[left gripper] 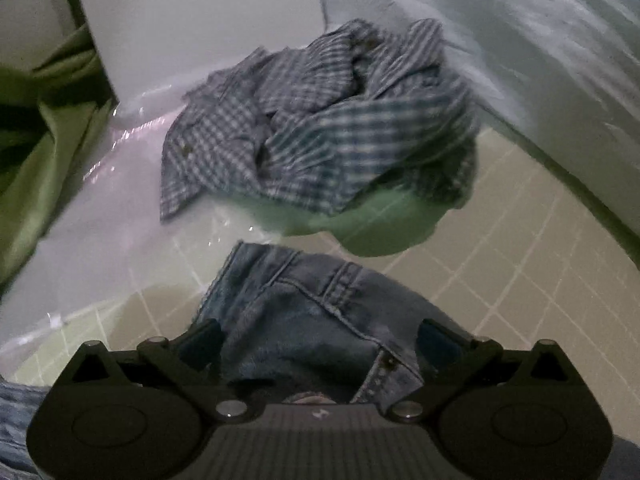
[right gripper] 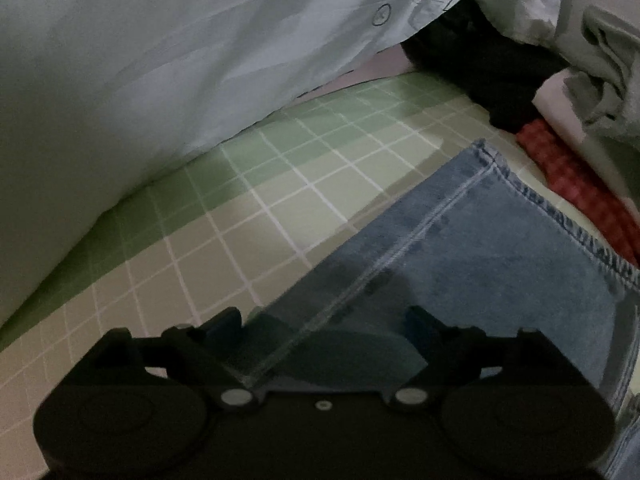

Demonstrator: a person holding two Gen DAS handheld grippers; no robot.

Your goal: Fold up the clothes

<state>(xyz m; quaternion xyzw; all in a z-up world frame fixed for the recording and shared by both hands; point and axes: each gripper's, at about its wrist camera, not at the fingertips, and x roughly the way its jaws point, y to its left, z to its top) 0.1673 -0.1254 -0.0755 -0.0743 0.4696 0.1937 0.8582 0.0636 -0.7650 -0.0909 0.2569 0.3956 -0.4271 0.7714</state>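
Green-and-cream checked bedsheet (right gripper: 280,184) fills the middle of both views, dim and partly shadowed.

Left wrist view: at the bottom centre the left gripper (left gripper: 320,340) has its fingers spread wide, and the waistband end of the denim jeans (left gripper: 304,312) bunches up between them; whether the pads actually press the cloth I cannot tell. A belt loop and a rivet show on the denim just above the gripper body. Beyond the jeans, in the centre of the frame, a crumpled blue-and-white checked shirt (left gripper: 312,120) lies in a heap, partly on a shiny white surface (left gripper: 100,220) at left and partly on the sheet. Olive-green fabric (left gripper: 44,128) hangs at the far left, and a pale blue-grey quilt (left gripper: 540,60) rises along the upper right.

Right wrist view: the right gripper (right gripper: 328,328) at the bottom centre is likewise spread wide over a flat jeans leg, whose side seam runs up between the fingers toward the stitched hem at right of centre. Past the hem, at the right edge, sit a red checked cloth (right gripper: 576,184), a black garment (right gripper: 488,64) and a grey garment (right gripper: 608,64). The same pale quilt fills the upper left.
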